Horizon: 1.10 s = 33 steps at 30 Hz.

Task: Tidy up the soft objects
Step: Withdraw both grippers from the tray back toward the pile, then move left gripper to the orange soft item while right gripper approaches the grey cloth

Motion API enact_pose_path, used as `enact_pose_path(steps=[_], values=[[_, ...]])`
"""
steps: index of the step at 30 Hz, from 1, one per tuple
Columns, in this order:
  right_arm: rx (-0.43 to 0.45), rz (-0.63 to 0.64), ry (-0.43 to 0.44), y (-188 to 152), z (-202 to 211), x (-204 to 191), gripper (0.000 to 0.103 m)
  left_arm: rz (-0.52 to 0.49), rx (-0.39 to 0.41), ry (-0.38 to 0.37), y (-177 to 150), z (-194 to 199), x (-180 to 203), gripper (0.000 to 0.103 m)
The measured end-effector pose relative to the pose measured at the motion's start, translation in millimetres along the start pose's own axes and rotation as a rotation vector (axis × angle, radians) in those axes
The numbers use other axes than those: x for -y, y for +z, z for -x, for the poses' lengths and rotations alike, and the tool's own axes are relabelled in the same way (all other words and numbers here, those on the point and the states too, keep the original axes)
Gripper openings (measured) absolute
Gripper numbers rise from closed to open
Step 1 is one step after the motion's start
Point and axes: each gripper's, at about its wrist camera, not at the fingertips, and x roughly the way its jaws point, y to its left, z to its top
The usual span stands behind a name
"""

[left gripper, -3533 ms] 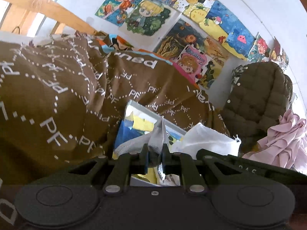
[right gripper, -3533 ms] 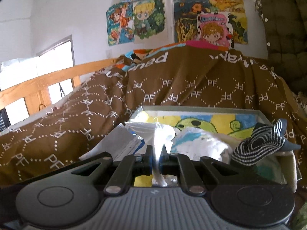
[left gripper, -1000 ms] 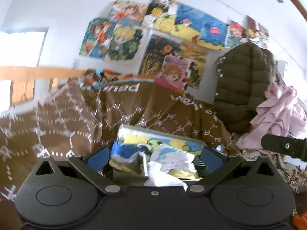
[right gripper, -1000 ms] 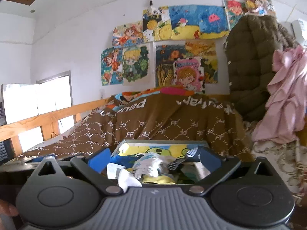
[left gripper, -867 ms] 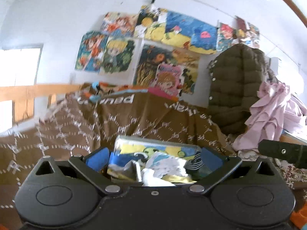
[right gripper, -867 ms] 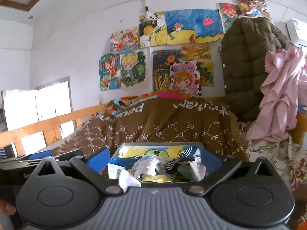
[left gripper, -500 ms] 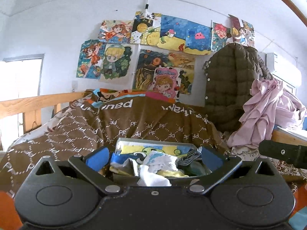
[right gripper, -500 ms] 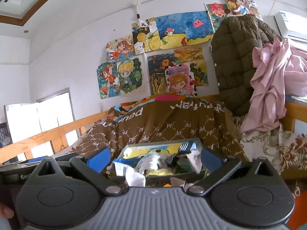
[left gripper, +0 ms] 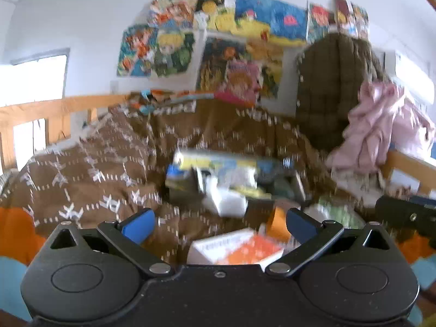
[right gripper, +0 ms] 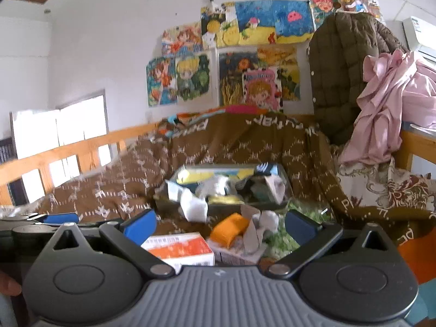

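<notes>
Soft objects (socks, cloths, tissue-like bits) fill the storage box on the brown blanket, at 12 o'clock from both grippers. Right gripper is spread wide w/ nothing in it; same for left gripper. An orange roll lies loose just before the box, beside an orange-white carton. It's likely light and squashy; best pinched across its middle. Left view is blurred, so box contents there can't be told apart. Carton's near end is cut off behind the gripper body.
</notes>
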Motion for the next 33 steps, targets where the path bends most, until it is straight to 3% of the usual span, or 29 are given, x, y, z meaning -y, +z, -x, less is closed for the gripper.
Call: enact_pose_path(steps=[13,20,26,33], values=[[-0.155,0.066,0.017,-17.5,-27.5,-10.8,0.103,-0.033,-0.113,0.03,-21.4,-20.6,-6.7,0.102],[-0.229,0.056,0.024,-23.1,-39.3,-9.2,0.103,0.035,-0.159,0.09,-23.3,-28.8,-20.6,0.102],[-0.256,0.048,0.023,-24.3,-49.2,-6.9,0.103,0.053,-0.172,0.118,-22.5,-30.3,-24.4,0.102],[-0.258,0.121,-0.016,-22.6,-87.7,-6.3,0.103,0.043,-0.178,0.109,-12.6,-43.1,-20.9,0.102]])
